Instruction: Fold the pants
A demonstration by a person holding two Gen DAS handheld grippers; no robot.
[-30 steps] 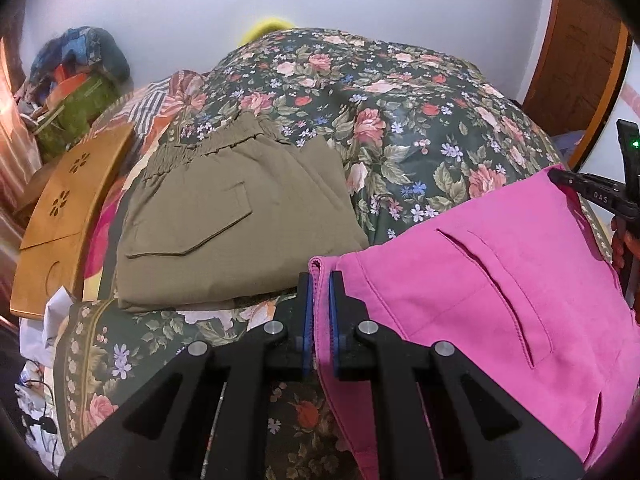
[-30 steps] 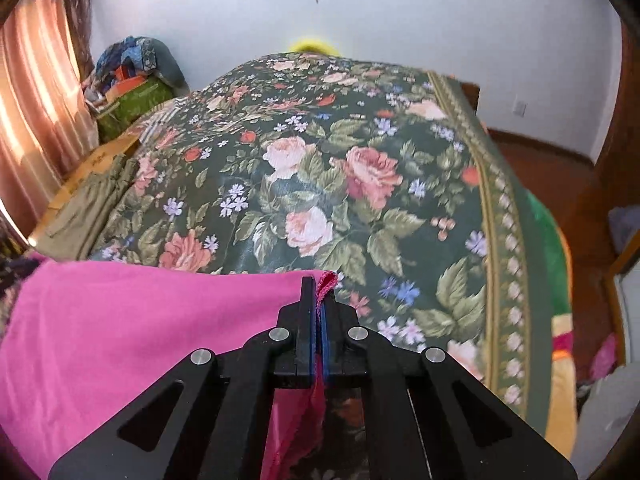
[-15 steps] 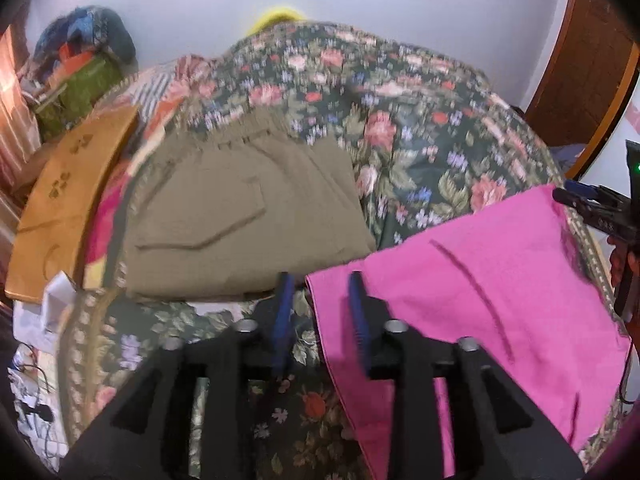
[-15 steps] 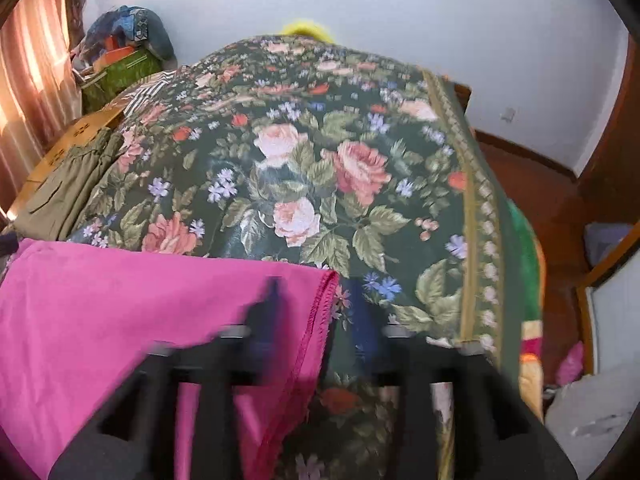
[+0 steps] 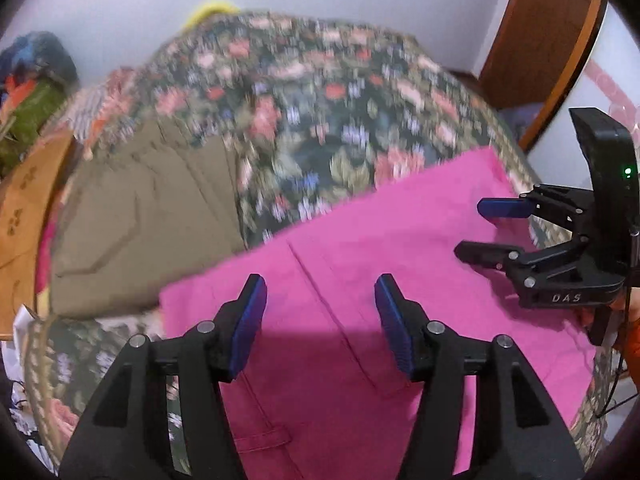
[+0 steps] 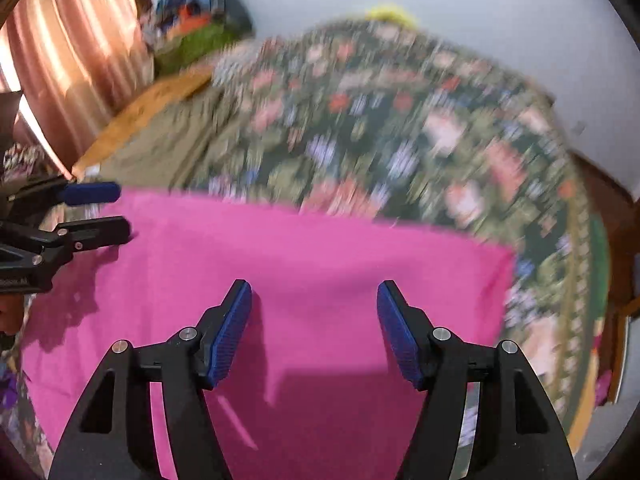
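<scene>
Pink pants (image 5: 360, 264) lie folded flat on the flowered bedspread (image 5: 320, 92); they also show in the right wrist view (image 6: 304, 264). My left gripper (image 5: 320, 320) is open and empty, hovering above the pants' left part. My right gripper (image 6: 314, 320) is open and empty above the pants' right part. The right gripper shows at the right in the left wrist view (image 5: 476, 228), and the left gripper at the left in the right wrist view (image 6: 120, 210), both with jaws apart. Both views are motion-blurred.
Folded olive-brown pants (image 5: 144, 216) lie left of the pink ones. A wooden board (image 5: 24, 216) sits at the bed's left edge, with a clothes pile (image 5: 32, 92) behind. A wooden door (image 5: 548, 32) is at the right; a curtain (image 6: 72, 40) hangs at the left.
Both grippers were shut on the pink pants' corners one second ago. They have let go, opened wide and moved over the fabric, which now lies flat.
</scene>
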